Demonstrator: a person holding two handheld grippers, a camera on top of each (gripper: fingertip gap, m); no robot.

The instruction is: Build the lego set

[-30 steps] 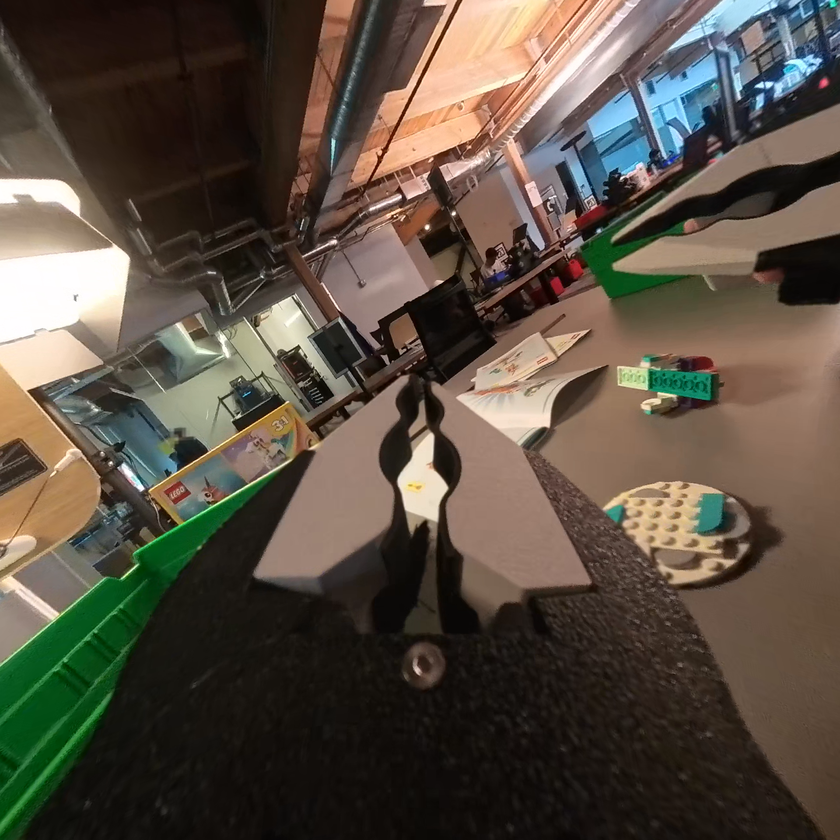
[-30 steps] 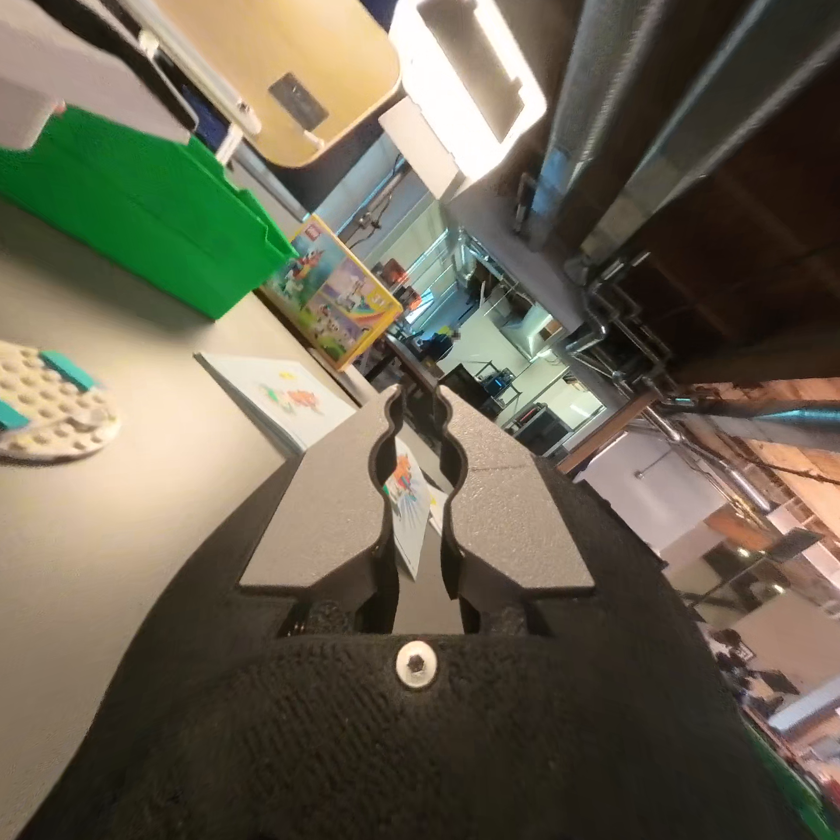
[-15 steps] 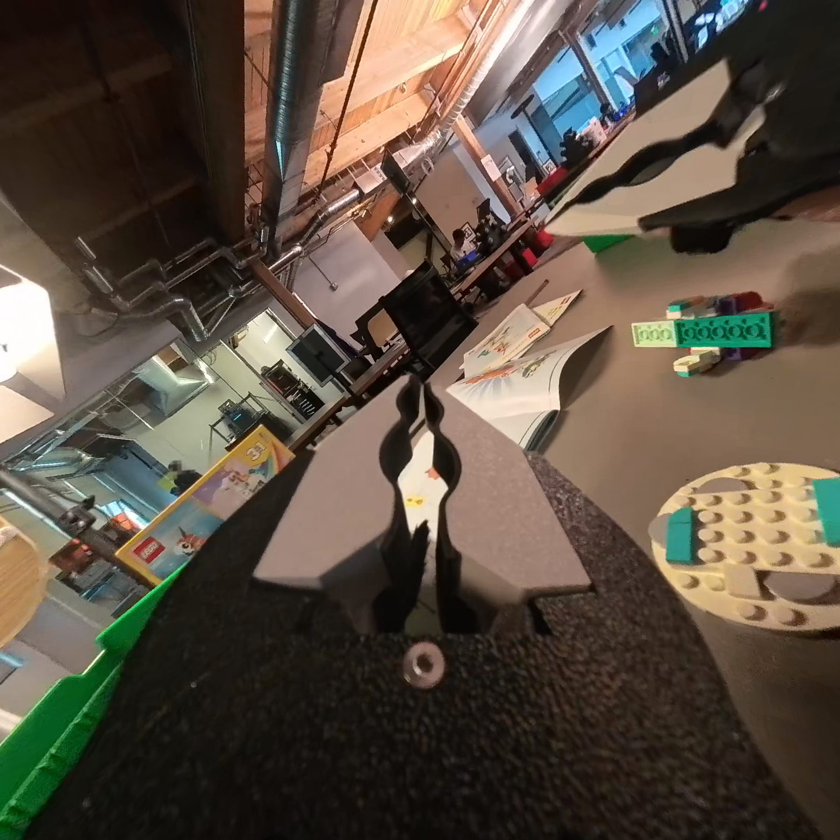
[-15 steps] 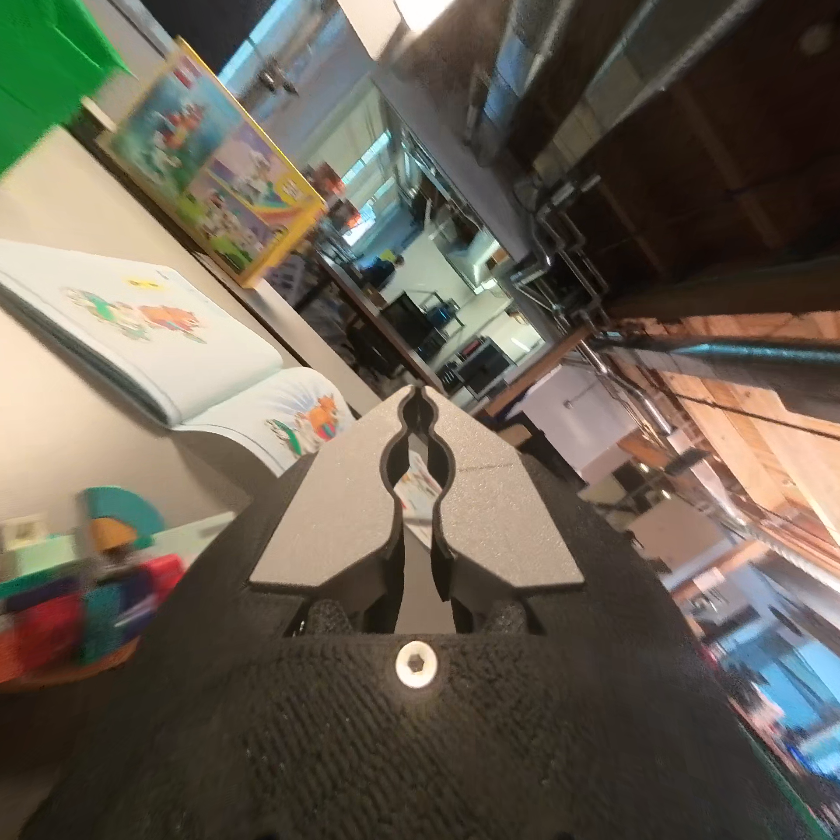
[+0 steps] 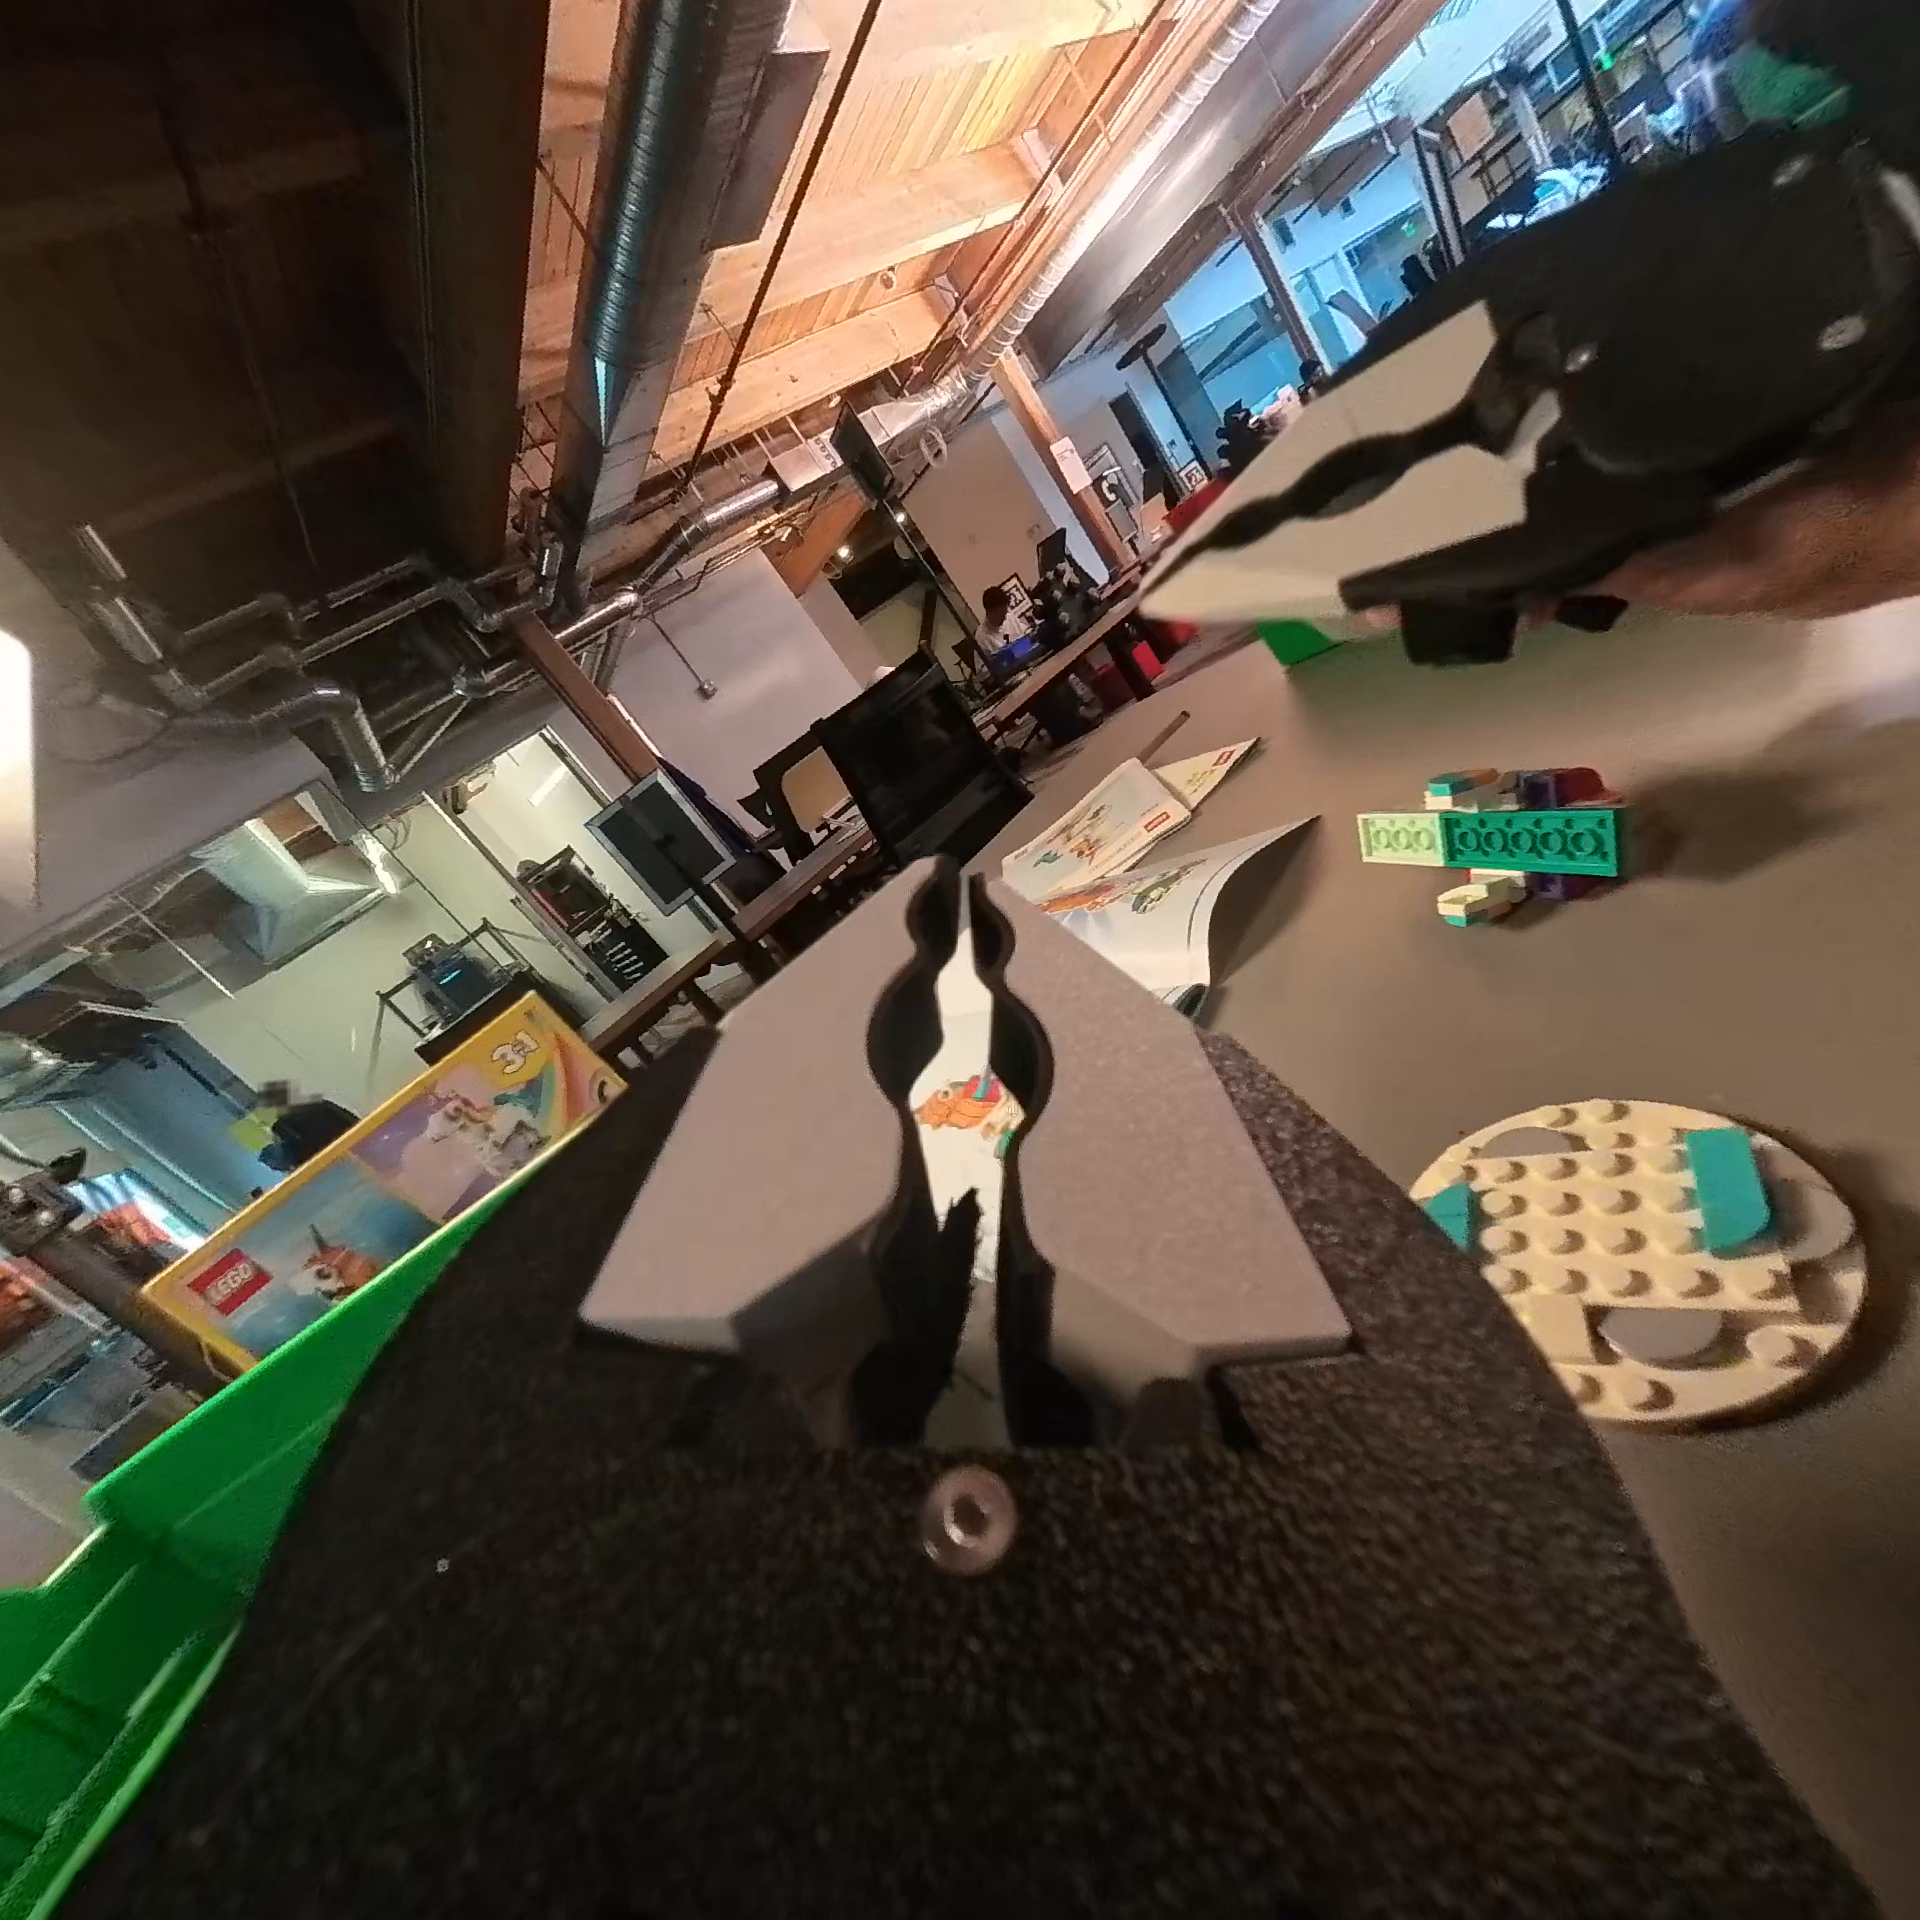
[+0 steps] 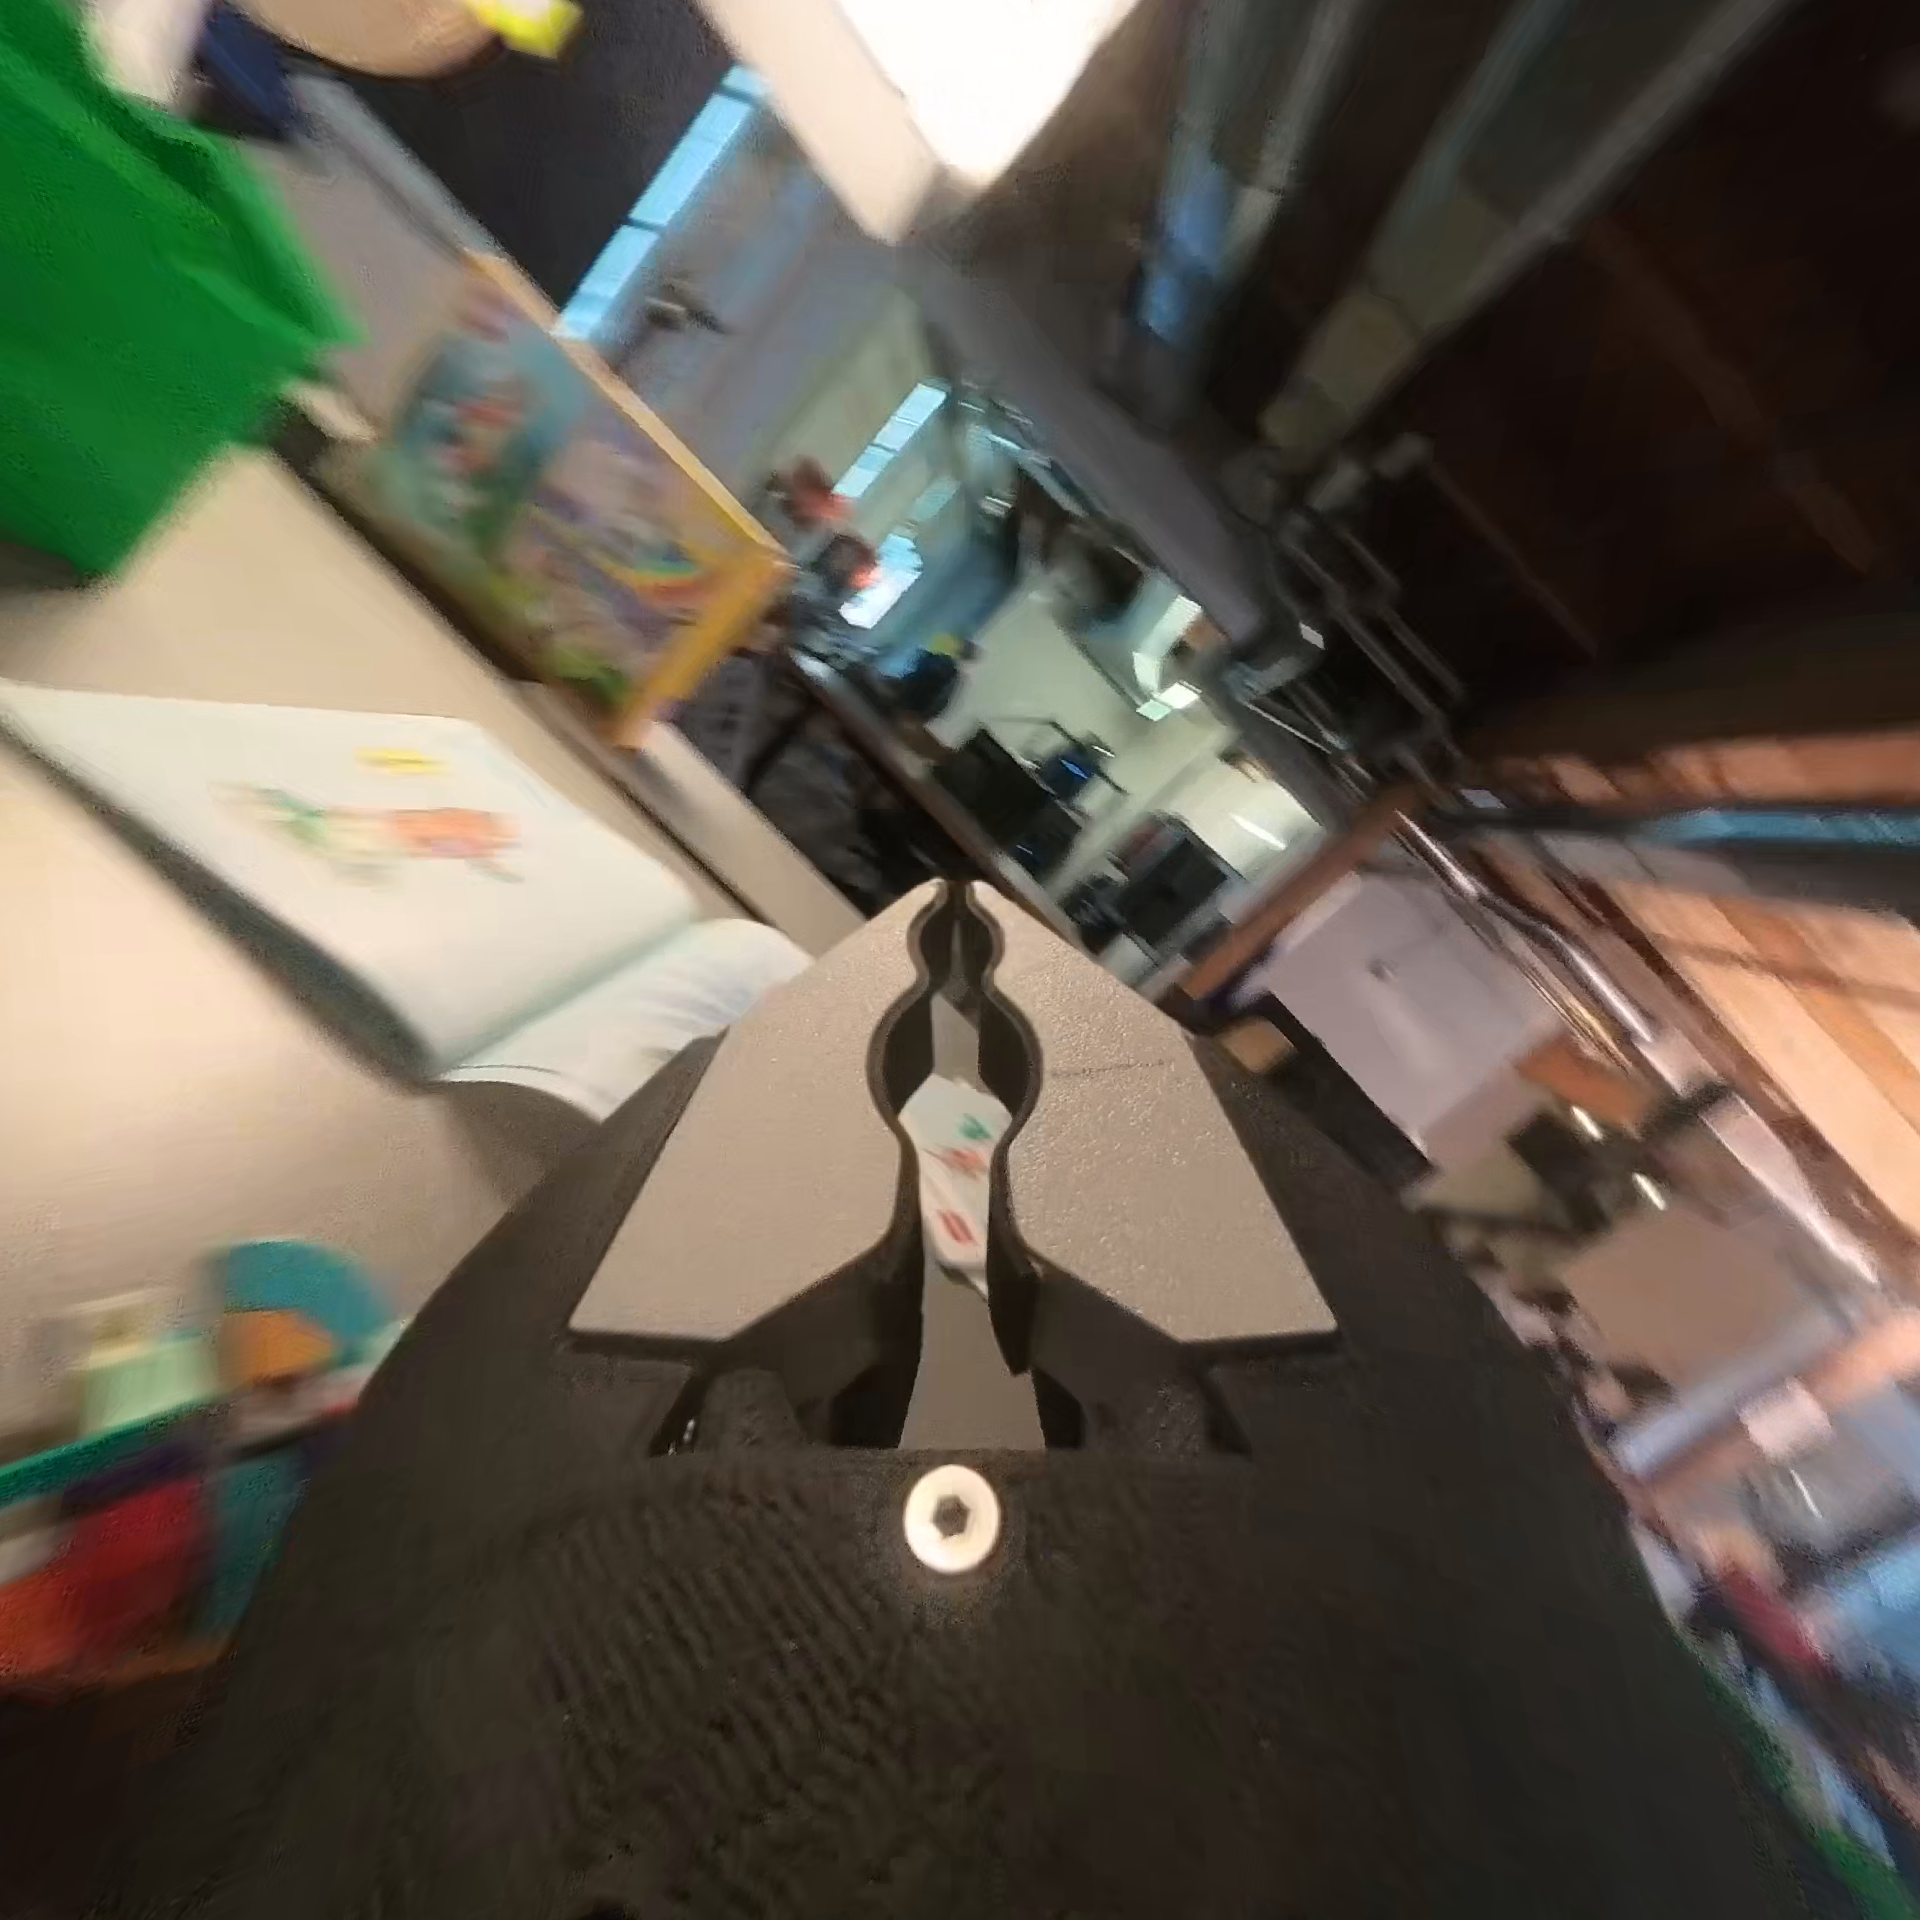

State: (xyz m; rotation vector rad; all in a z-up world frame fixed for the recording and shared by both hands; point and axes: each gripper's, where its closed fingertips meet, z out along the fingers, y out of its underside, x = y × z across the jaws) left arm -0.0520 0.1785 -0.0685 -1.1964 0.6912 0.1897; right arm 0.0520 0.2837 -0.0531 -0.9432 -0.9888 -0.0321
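My left gripper [image 5: 962, 885] is shut with nothing between its fingers, low over the grey table [image 5: 1558, 1039]. Ahead of it lies an open picture booklet [image 5: 1153, 904]. A round cream studded plate [image 5: 1631, 1257] with teal tiles lies to its right. Farther right is a small brick build [image 5: 1496, 842] with a long teal and pale green beam. My right gripper [image 6: 956, 889] is shut. It also shows in the left wrist view [image 5: 1153, 603], held in the air above and behind the brick build. The right wrist view is blurred; the brick build [image 6: 156, 1455] sits at its lower left.
A green bin [image 5: 208, 1455] stands at the left, and another green bin [image 5: 1299, 634] far behind the right gripper. A yellow toy box [image 5: 395, 1164] stands at the table's far edge. Two smaller booklets [image 5: 1132, 821] lie beyond the open one [image 6: 364, 842]. Desks and chairs fill the room behind. The tips of one gripper are about 15 cm away from the tips of the other. The round cream studded plate [image 5: 1631, 1257] lies some 12 cm from my left tips, 20 cm from my right tips.
My right gripper's fingers closed from a small gap on nothing, and it swung across above the brick build. My left gripper tilted and drew nearer to the round plate.
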